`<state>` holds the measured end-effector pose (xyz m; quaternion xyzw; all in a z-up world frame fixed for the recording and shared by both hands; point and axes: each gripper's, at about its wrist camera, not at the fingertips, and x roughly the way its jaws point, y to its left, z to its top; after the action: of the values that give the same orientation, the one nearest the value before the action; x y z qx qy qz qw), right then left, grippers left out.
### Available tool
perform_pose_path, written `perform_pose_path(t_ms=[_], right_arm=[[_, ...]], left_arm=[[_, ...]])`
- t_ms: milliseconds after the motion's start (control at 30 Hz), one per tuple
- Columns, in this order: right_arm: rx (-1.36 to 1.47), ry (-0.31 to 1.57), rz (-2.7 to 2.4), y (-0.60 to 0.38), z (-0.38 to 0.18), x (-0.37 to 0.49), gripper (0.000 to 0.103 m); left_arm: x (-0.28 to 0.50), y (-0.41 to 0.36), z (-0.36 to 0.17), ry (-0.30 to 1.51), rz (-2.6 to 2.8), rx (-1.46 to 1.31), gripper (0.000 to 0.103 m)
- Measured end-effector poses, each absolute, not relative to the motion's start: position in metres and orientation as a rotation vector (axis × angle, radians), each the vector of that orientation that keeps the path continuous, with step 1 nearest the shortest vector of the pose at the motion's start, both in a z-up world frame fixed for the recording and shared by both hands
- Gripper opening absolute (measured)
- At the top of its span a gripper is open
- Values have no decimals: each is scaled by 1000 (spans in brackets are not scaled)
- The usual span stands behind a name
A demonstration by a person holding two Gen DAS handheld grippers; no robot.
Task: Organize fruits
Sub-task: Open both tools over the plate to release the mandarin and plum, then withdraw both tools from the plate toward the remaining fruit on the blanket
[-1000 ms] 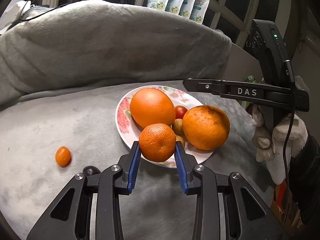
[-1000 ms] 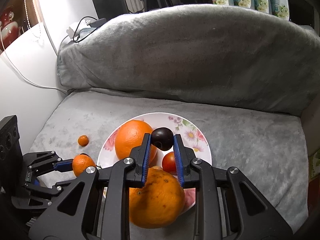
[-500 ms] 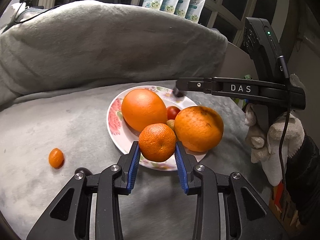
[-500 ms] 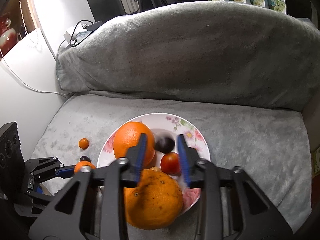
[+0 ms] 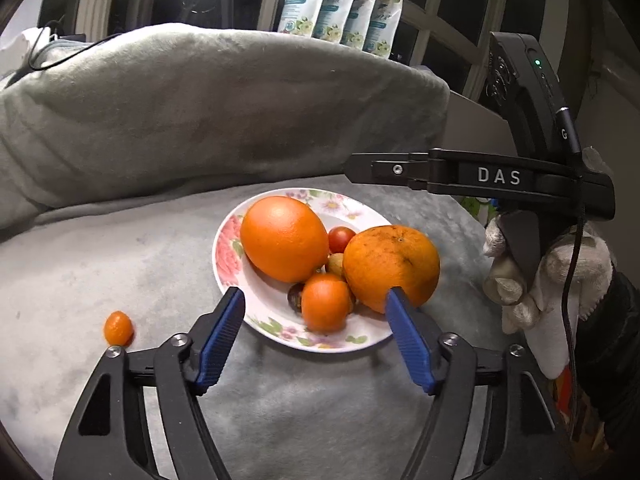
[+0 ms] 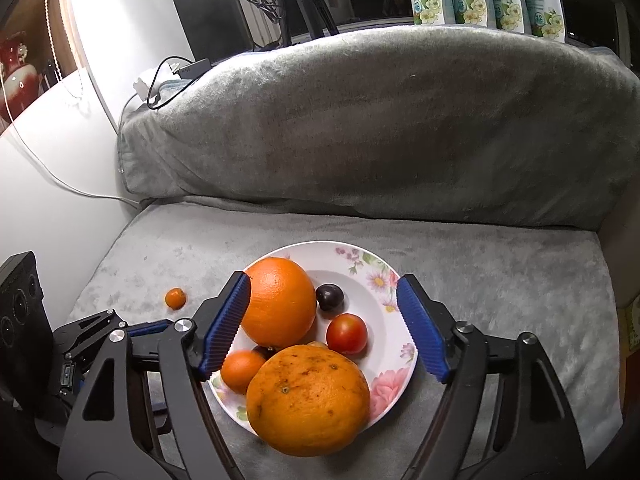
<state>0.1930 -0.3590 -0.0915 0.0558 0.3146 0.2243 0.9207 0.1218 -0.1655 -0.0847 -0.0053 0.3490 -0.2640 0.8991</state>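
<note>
A floral plate (image 5: 228, 256) on the grey blanket holds a smooth orange (image 5: 284, 238), a rough orange (image 5: 390, 266), a tomato (image 5: 341, 239) and a mandarin (image 5: 325, 307). My left gripper (image 5: 314, 296) is opening; the mandarin rests on the plate between its fingers, untouched. In the right wrist view my right gripper (image 6: 324, 281) is opening above the plate (image 6: 360, 254). A dark plum (image 6: 330, 297) lies free below its fingertips, beside the tomato (image 6: 346, 334). A kumquat (image 5: 118, 328) sits alone on the blanket, left of the plate.
A tall grey cushion back (image 6: 380, 120) rises behind the seat. White pouches (image 5: 344, 8) line the window sill. A charger and cables (image 6: 172, 76) lie on the cushion's left end. A gloved hand (image 5: 560, 272) grips the right tool. A white wall (image 6: 40, 180) borders the left.
Both grippers have opened wide. The left one let go of the mandarin, which now lies on the plate. The right one released the dark plum onto the plate.
</note>
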Motion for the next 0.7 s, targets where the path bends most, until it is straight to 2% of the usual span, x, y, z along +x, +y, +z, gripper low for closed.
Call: perform_pose_path(t_ms=[67, 700], right_arm=[[116, 639, 463, -359, -91, 192, 87], [93, 610, 476, -343, -76, 168, 89]], left_arm=[[123, -164, -85, 728, -545, -14, 73], [112, -138, -76, 704, -504, -23, 73]])
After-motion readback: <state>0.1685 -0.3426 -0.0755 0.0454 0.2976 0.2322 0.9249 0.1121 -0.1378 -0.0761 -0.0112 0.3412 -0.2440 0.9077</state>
